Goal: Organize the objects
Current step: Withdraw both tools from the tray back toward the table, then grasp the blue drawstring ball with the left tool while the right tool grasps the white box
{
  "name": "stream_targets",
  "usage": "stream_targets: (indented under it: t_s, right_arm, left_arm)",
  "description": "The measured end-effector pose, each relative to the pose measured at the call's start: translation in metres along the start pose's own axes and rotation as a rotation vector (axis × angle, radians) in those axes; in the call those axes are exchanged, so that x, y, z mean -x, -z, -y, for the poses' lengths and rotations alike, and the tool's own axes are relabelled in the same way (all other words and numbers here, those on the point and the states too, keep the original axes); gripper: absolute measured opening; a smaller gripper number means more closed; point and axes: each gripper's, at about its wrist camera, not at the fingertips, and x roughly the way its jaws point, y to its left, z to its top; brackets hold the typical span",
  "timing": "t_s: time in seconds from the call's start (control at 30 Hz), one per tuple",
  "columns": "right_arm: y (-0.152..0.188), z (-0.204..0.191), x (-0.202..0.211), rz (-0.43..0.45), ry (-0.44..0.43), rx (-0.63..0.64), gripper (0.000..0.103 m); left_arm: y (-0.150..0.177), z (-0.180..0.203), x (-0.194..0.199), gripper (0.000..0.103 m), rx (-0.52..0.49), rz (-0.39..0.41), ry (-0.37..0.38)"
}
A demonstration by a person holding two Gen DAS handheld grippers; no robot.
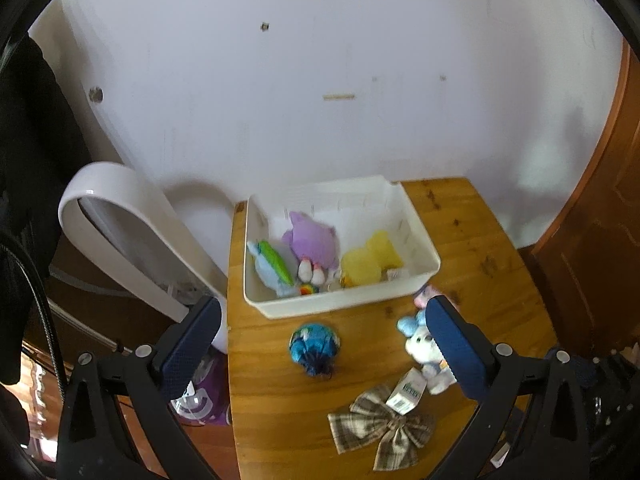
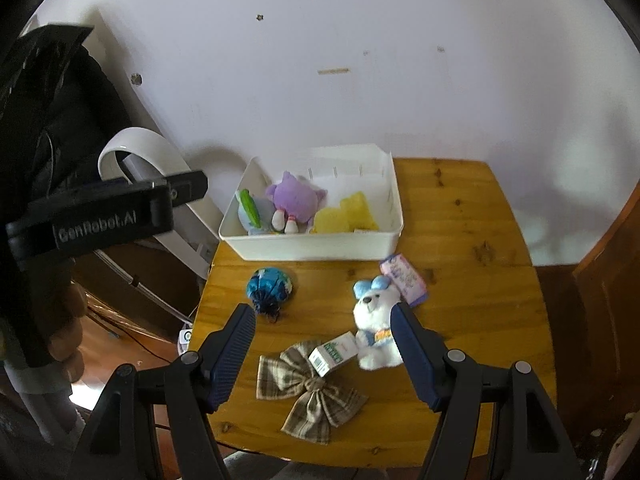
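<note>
A wooden tabletop [image 2: 460, 248] with a warm, knotty grain stands against a plain white wall [image 2: 360, 80]. Toward its back sits a white rectangular plastic bin [image 2: 312, 246] with smooth walls. Inside lie soft toys: a purple plush [image 2: 296, 198], a yellow plush [image 2: 348, 214] and a pale blue plush with a green strip [image 2: 250, 210].

In front of the bin, loose on the wood, are a round shiny blue pouch [image 2: 270, 286] gathered to a dark tassel, a fluffy white teddy bear [image 2: 376, 320] with pale blue ears, a small cardboard carton [image 2: 334, 354] lying on a beige plaid fabric bow [image 2: 308, 392], and a flat lilac packet [image 2: 404, 280].

The left gripper [image 1: 322, 350] and right gripper [image 2: 324, 350] hover above these things, jaws wide apart, holding nothing; their pads are dark blue and ribbed.

The right wrist view shows the packet whole and the left gripper's black body; in the left wrist view only a corner of the packet shows. The left wrist view shows a curved white appliance [image 1: 120, 236] beside the tabletop more fully.
</note>
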Motion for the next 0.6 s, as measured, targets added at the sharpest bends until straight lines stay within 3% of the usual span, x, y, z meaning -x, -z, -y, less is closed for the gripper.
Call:
stream_targets:
  t_s: [0.37, 0.6]
  right_arm:
    - [0.017, 0.019, -0.043, -0.150, -0.043, -0.149, 0.071]
    - [0.029, 0.048, -0.092, -0.303, -0.070, -0.335, 0.071]
  left_arm:
    - [0.037, -0.012, -0.041, 0.102, -0.040, -0.126, -0.003]
    - [0.055, -0.019, -0.085, 0.102, -0.058, -0.244, 0.005]
